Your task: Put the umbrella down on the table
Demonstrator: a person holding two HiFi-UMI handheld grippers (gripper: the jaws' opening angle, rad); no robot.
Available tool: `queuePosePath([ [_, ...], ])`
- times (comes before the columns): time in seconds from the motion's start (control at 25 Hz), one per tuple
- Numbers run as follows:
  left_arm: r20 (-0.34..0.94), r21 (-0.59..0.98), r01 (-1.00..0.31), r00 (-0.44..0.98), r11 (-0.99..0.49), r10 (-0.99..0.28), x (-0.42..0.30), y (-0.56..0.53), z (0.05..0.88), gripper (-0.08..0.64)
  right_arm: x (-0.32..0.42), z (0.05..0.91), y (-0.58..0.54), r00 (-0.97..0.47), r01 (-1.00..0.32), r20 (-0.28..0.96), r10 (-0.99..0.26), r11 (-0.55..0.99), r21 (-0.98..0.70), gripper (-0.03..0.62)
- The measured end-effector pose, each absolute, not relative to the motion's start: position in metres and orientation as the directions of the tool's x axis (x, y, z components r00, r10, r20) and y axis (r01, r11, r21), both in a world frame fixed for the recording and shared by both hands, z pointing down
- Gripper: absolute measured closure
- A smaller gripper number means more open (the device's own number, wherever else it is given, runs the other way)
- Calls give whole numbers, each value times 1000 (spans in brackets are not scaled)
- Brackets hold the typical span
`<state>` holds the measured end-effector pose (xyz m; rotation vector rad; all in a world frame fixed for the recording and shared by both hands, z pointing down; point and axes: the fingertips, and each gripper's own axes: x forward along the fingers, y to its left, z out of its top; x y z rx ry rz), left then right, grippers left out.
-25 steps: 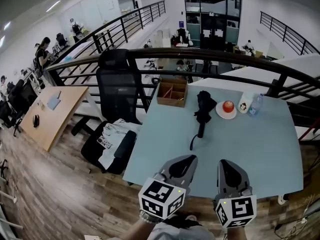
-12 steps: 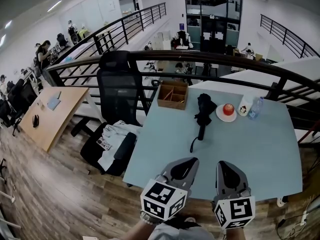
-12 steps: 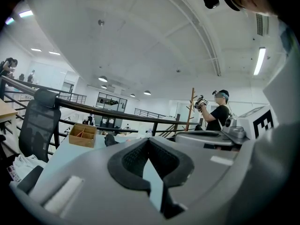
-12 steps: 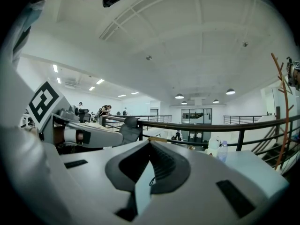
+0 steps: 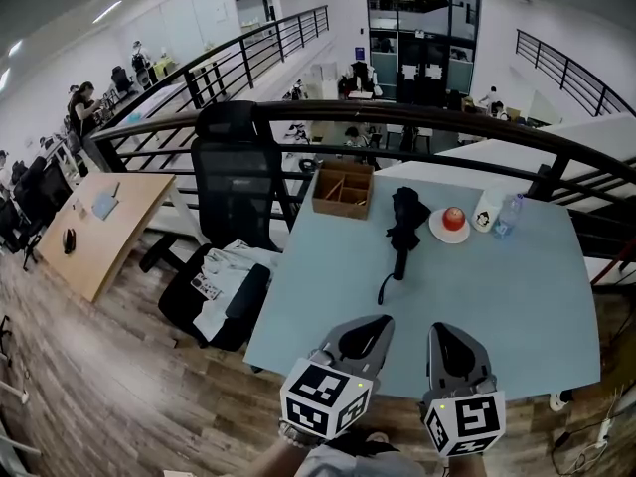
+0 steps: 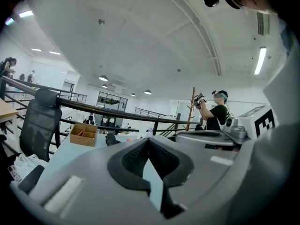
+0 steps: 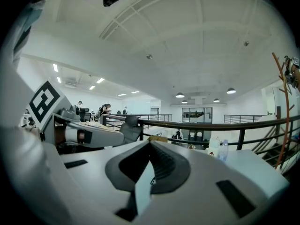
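Over the near edge of the table [image 5: 517,296], see the left gripper [image 5: 370,328] and the right gripper [image 5: 449,334] side by side, a little apart, both pointing toward the far side. In the left gripper view, find the jaws pressed together at the tips, with nothing between them. In the right gripper view, read the same: jaws closed tip to tip, holding nothing. Well beyond both, near the far middle of the table, find the umbrella [image 5: 402,222]: black, folded, lying flat on the tabletop, handle toward the near edge, with a thin strap [image 5: 383,284] trailing off it. Touched by neither gripper. Just to its right, note a plate [image 5: 442,231] with an apple [image 5: 453,214] on it; further right, a cup [image 5: 486,207] and a bottle [image 5: 507,211]. To its left, near the far corner, note a wooden box [image 5: 343,189] with dividers. Off the table's left side, note a black chair [image 5: 234,172].
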<state>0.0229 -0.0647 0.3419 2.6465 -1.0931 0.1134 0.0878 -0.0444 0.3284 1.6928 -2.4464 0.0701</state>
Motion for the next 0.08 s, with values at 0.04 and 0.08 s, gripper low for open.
queuePosePath([
  [0.04, 175, 222, -702, 711, -676, -681, 22, -65, 342, 555, 87, 329, -45, -344, -933, 165, -925, 356, 55, 594],
  [0.08, 175, 223, -703, 710, -675, -682, 21, -66, 341, 555, 86, 329, -45, -344, -933, 168, -924, 357, 55, 594],
])
